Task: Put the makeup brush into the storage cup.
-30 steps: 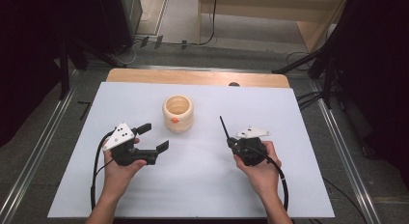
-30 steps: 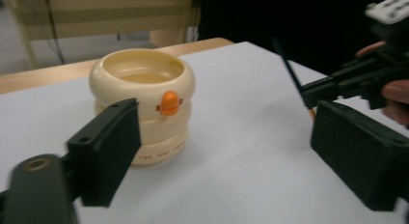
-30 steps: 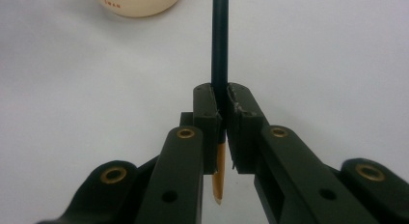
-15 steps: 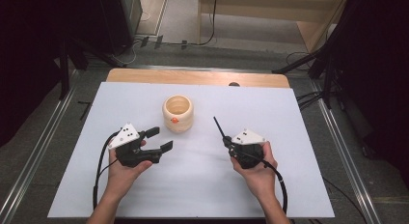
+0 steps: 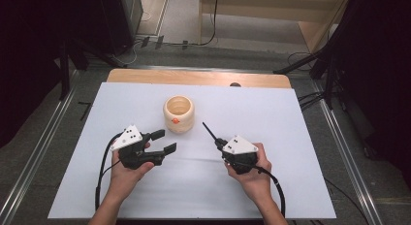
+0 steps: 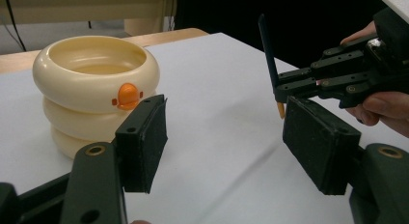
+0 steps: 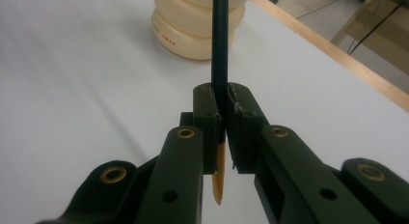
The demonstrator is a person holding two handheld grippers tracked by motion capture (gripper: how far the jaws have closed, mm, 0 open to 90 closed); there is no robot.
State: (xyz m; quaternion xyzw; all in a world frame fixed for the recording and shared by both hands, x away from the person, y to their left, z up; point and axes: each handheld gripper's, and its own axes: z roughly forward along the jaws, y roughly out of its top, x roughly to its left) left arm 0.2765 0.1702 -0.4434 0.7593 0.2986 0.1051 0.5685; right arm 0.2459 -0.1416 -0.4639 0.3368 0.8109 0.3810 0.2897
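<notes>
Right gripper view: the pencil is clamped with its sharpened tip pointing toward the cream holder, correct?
Not quite. The right gripper does clamp the pencil, but the right gripper view shows the sharpened tip pointing back, away from the cream holder; the blunt end faces it.

Item count: one cream holder [image 5: 179, 113], built of three stacked rings, with one orange knob [image 5: 175, 121] on its side. One dark pencil [image 5: 210, 131]. Two tools: left tool [image 5: 164, 141], right tool [image 5: 219, 143]. One white tabletop [image 5: 291, 128].
</notes>
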